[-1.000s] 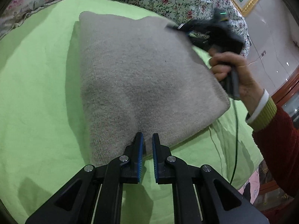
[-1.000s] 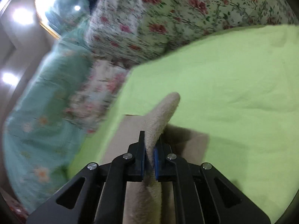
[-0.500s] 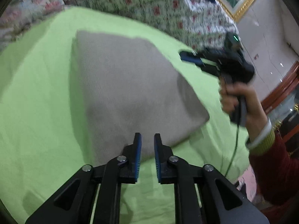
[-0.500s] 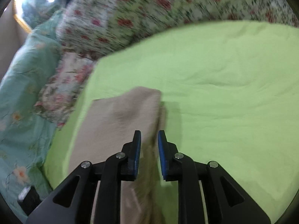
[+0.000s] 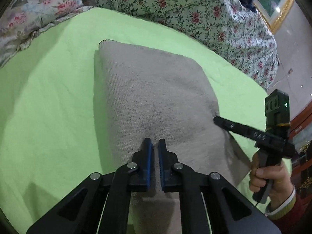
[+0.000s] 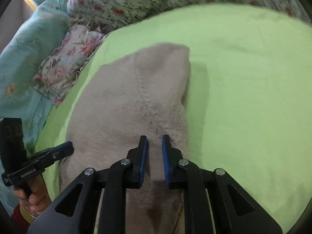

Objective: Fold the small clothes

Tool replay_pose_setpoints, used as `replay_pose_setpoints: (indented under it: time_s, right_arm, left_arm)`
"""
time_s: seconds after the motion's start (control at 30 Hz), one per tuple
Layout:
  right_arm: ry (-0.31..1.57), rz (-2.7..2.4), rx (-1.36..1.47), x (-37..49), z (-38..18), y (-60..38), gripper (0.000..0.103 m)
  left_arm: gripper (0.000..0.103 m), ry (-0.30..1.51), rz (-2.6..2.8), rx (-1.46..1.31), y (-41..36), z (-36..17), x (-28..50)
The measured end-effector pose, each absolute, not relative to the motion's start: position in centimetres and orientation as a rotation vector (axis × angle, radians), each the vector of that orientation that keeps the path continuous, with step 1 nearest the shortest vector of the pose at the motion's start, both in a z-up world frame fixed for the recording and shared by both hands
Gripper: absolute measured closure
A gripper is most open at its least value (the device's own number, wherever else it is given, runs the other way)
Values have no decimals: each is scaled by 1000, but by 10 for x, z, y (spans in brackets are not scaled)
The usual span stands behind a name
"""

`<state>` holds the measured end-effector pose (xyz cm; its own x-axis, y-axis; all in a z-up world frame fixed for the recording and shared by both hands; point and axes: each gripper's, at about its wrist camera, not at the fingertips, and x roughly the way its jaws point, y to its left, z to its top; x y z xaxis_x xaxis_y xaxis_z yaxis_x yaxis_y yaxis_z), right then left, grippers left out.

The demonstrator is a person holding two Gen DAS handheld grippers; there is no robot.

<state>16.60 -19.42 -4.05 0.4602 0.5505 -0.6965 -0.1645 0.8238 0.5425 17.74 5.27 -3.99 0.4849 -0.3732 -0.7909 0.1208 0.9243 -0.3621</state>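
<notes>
On the bed's green sheet (image 5: 48, 97) lies the folded beige garment (image 5: 156, 97), flat, a seam running down its top layer. Floral bedding (image 5: 195, 9) is bunched beyond it. Above its near edge hangs the left gripper (image 5: 154, 146), jaws down to a narrow slit with no cloth between them. Over the opposite side, the right gripper (image 6: 155, 142) has a somewhat wider gap that is closing; its tips look just clear of the fabric, though blur makes that uncertain.
</notes>
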Motion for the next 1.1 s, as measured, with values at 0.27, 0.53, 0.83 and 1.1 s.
replay_pose_setpoints:
  time_s: [0.27, 0.53, 0.83, 1.1]
  right_arm:
    - [964, 452, 420, 133, -20, -205, 84]
    - [972, 408, 306, 58, -21, -201, 83]
    - [981, 374, 331, 47, -41, -210, 84]
    - [1006, 345, 337, 34, -34, -205, 84]
  left_arm:
    - [97, 984, -304, -312, 65, -19, 138]
    - [90, 1016, -369, -320, 53, -28, 68]
    - [92, 1096, -315, -284, 44, -55, 66]
    - [93, 1113, -271, -238, 39, -51, 61]
